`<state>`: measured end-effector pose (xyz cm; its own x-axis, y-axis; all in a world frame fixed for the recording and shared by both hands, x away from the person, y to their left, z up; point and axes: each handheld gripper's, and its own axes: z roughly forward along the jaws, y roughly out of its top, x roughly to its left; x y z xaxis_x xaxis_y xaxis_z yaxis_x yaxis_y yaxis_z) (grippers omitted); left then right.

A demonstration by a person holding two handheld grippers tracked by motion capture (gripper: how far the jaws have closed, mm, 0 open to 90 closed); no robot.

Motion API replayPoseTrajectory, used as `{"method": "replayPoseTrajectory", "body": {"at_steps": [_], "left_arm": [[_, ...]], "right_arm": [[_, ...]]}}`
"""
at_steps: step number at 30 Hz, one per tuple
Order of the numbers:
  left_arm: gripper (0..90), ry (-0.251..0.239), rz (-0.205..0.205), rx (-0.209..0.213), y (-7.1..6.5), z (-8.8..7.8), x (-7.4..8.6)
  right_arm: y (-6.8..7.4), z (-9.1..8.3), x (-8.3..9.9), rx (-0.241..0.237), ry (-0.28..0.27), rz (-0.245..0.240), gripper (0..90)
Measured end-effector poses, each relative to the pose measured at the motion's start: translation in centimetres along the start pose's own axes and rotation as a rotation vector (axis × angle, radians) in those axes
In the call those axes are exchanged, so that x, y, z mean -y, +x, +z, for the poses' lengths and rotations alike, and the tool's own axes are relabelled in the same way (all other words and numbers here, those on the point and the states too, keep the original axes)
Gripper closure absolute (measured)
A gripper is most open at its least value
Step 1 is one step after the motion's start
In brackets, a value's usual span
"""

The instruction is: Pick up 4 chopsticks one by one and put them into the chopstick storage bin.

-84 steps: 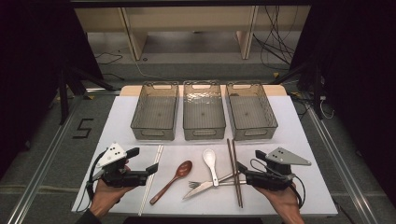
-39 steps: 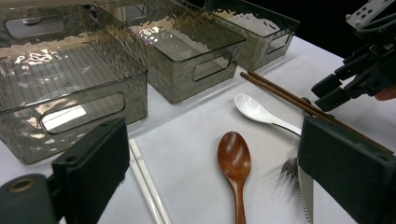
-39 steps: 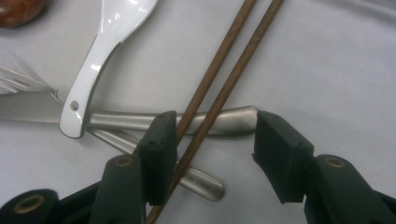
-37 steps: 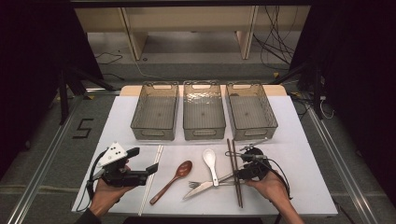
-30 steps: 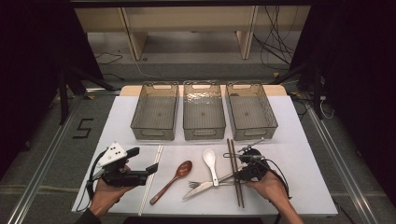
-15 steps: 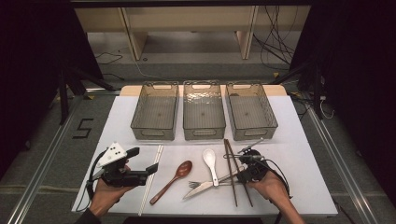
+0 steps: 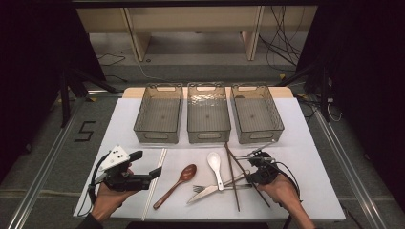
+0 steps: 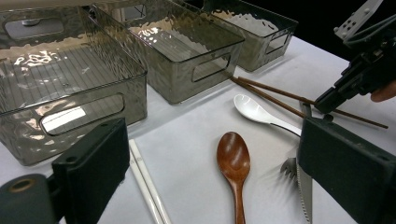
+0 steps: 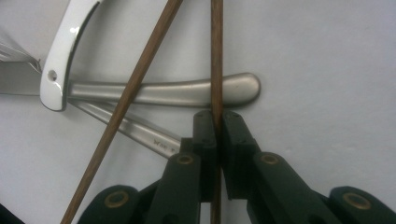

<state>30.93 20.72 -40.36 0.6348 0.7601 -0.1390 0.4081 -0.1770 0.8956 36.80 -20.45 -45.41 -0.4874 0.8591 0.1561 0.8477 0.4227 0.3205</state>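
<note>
Nearest the person, the right hand-held gripper [image 7: 252, 168] has just been closing and is now clenched on one brown chopstick [image 9: 216, 56], which runs straight up between its two black jaws in the right gripper view. The second brown chopstick [image 9: 135, 88] lies free and slants away to the left of the held one, so the pair forms a narrow V on the desk [image 7: 310, 191]. Both sticks cross over the metal handles of a knife [image 9: 187, 92] and a fork [image 9: 130, 128], and the white spoon [image 7: 215, 164] rests its handle end on those same handles.

At the other side, the left hand-held gripper [image 7: 143, 169] hovers above the desk with its jaws spread wide and nothing between them. Just beside it lie two white chopsticks [image 7: 155, 179], side by side, and next to those a brown wooden spoon [image 7: 179, 183] with its bowl pointing away from the person.

Farther back, three clear grey bins [image 7: 208, 112] stand in a row across the desk, close together. The far tips of the brown chopsticks reach close to the front of the right-hand bin.
</note>
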Motion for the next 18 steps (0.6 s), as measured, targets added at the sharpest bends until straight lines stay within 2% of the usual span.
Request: {"method": "replayPoseTrajectory", "body": {"at_steps": [2, 6, 10, 11, 12, 13, 14, 15, 16, 17, 18], "left_arm": [[8.5, 0.003, 0.001, 0.000, 0.1, 0.0, 0.0], [8.5, 0.005, 0.003, 0.002, 0.1, 0.0, 0.0], [8.6, 0.022, 0.012, 0.006, 0.2, 0.2, 0.0], [8.6, 0.022, 0.012, 0.006, 0.2, 0.2, 0.0], [8.6, 0.026, 0.015, 0.009, 0.2, 0.3, 0.0], [8.6, 0.032, 0.017, 0.011, 0.2, 0.4, 0.0], [8.6, 0.041, 0.017, 0.016, 0.2, 0.4, -0.1], [8.6, 0.047, 0.019, 0.018, 0.2, 0.5, -0.1], [8.6, 0.050, 0.020, 0.019, 0.2, 0.6, -0.1], [8.6, 0.055, 0.020, 0.023, 0.3, 0.7, -0.1], [8.6, 0.060, 0.021, 0.025, 0.3, 0.8, -0.1]], "right_arm": [[0.0, -0.5, 0.0, 0.008, -0.022, -0.022, 86.0], [0.3, -0.9, 0.0, 0.007, -0.030, -0.054, 86.2], [1.5, -1.7, -0.2, 0.000, -0.058, -0.150, 86.2], [1.5, -1.7, -0.2, 0.000, -0.058, -0.150, 86.2], [2.2, -2.1, -0.4, 0.004, -0.073, -0.188, 86.2], [2.2, -2.1, -0.4, 0.004, -0.073, -0.188, 86.2], [2.9, -2.5, -0.5, -0.005, -0.081, -0.234, 86.2], [2.9, -2.5, -0.5, -0.005, -0.081, -0.234, 86.2], [3.6, -2.8, -0.6, -0.006, -0.086, -0.275, 86.2], [3.6, -2.8, -0.6, -0.006, -0.086, -0.275, 86.2], [3.9, -2.9, -0.7, -0.007, -0.089, -0.295, 86.2]]}}
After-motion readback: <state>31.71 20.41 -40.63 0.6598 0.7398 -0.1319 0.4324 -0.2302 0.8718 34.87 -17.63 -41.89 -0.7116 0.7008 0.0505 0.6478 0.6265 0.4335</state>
